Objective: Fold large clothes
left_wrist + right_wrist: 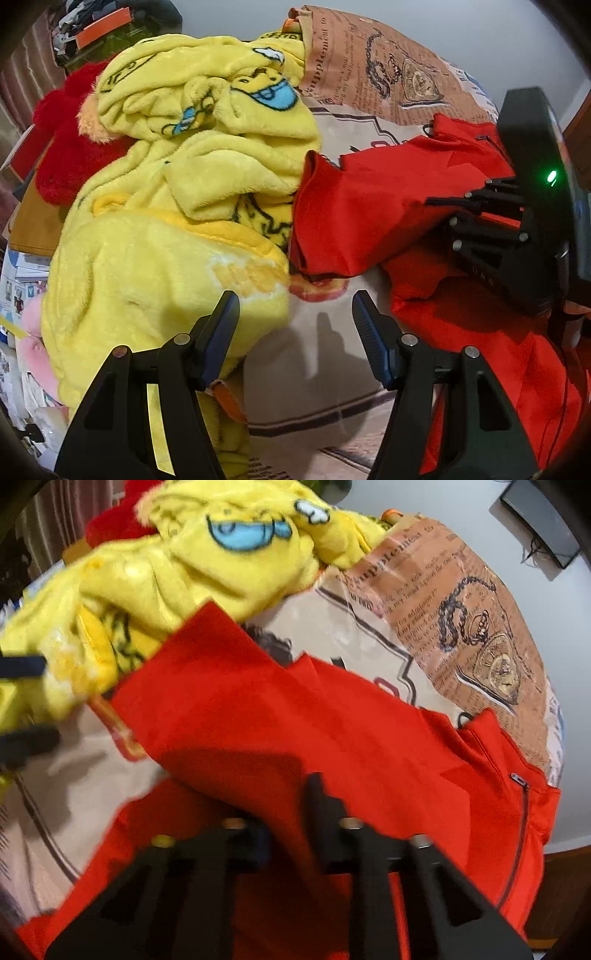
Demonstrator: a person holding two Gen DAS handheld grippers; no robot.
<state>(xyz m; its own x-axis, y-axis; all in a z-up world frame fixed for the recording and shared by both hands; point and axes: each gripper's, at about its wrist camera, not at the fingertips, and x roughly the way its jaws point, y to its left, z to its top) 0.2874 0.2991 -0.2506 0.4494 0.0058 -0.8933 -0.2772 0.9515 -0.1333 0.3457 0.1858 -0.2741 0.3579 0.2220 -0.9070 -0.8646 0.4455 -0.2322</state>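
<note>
While the left gripper (293, 314) stands with its jaws spread apart and nothing between them, the right gripper (288, 812) is clamped on a fold of the red garment (332, 731), its fingers pinched together with cloth between. Seen from the left wrist, the red garment (369, 214) lies from 3 to 5 o'clock on the printed bedcover (325, 369), one sleeve-like flap reaching toward centre. A black zip (517, 834) runs down its edge at 4 o'clock in the right wrist view. Touching its left edge is a heap of yellow fleece clothing (166, 221) with blue cartoon faces — crumpled, unfolded, filling 8 to 12 o'clock. Behind the heap, at 10 o'clock, sits a red plush item (62, 158). A brown newspaper-print section of the cover (399, 74) lies at 1 o'clock — against a pale wall (461, 502).
</note>
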